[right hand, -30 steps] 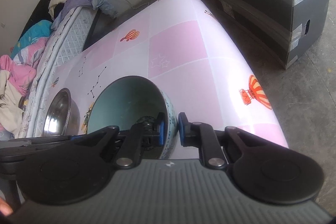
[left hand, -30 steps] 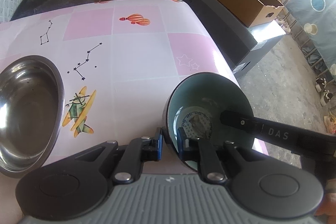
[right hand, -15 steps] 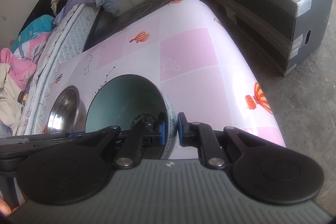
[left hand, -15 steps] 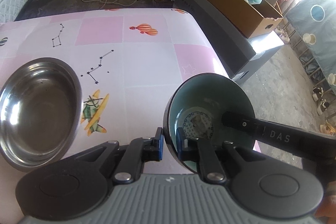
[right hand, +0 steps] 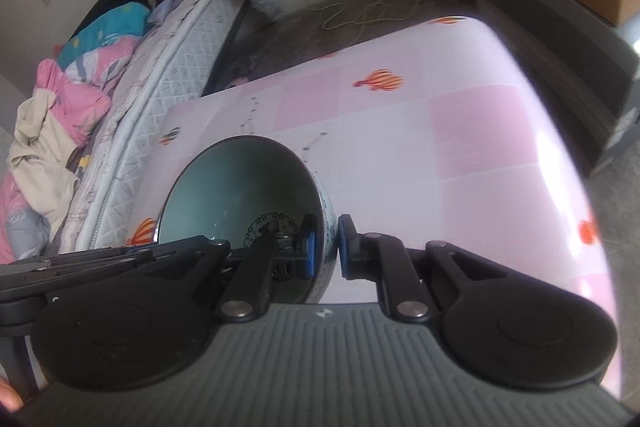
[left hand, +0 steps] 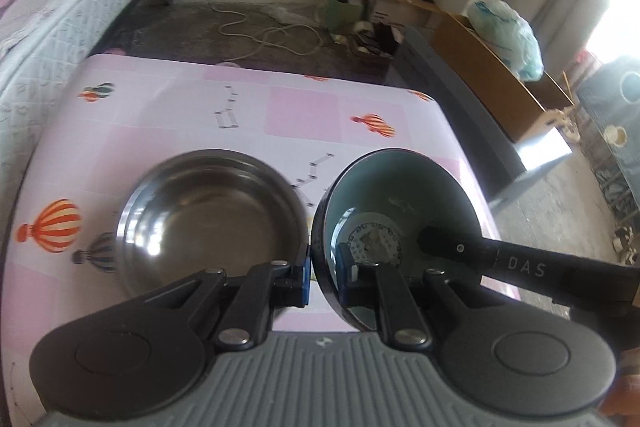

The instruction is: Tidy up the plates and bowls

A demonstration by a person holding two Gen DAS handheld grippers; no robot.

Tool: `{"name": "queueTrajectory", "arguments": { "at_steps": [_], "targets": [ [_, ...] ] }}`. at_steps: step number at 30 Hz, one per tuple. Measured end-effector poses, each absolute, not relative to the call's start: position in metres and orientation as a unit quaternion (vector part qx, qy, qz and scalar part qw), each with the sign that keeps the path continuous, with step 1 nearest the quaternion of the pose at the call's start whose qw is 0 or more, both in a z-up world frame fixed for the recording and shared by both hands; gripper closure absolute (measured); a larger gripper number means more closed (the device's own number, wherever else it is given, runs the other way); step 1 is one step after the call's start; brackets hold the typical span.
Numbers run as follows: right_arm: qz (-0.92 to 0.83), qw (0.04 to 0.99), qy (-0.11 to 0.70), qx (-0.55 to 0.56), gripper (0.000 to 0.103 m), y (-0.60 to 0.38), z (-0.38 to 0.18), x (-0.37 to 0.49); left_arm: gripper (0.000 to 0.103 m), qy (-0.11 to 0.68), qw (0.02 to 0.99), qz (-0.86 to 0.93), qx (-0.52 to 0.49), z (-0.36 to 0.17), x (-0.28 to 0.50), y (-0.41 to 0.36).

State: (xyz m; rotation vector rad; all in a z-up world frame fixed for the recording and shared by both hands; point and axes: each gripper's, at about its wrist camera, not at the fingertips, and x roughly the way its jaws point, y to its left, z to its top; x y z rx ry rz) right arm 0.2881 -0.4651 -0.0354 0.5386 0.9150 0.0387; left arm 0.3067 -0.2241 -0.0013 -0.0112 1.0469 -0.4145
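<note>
A ceramic bowl (left hand: pixel 400 203) with a pale teal inside and a patterned outside hangs above the pink table, held from both sides. My left gripper (left hand: pixel 323 277) is shut on its near left rim. My right gripper (right hand: pixel 325 251) is shut on its opposite rim, and its finger (left hand: pixel 500 261) shows in the left wrist view reaching into the bowl (right hand: pixel 240 195) from the right. An empty steel bowl (left hand: pixel 212 219) sits on the table just left of the held bowl. In the right wrist view the steel bowl is hidden.
The pink patterned table (left hand: pixel 304 115) ends at a rounded right edge, with bare floor beyond. A mattress with bedding (right hand: pixel 132 87) runs along its left side. A grey cabinet bearing a cardboard box (left hand: pixel 488 79) stands to the right. Cables and clutter (left hand: pixel 272 39) lie on the floor behind.
Both grippers have lifted the ceramic bowl and carried it leftward, so the steel bowl now lies right beside it. Both views show more of the room and are blurred by motion.
</note>
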Motion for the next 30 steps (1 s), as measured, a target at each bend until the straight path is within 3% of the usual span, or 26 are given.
{"name": "queueTrajectory", "arguments": {
  "at_steps": [12, 30],
  "targets": [
    [0.074, 0.848, 0.464, 0.247, 0.092, -0.379, -0.035, 0.354, 0.090, 0.505, 0.853, -0.128, -0.024, -0.016, 0.339, -0.149],
    [0.070, 0.830, 0.506, 0.223, 0.092, -0.344, -0.080, 0.396, 0.090, 0.536, 0.836, -0.113, -0.032, -0.058, 0.360, -0.132]
  ]
}}
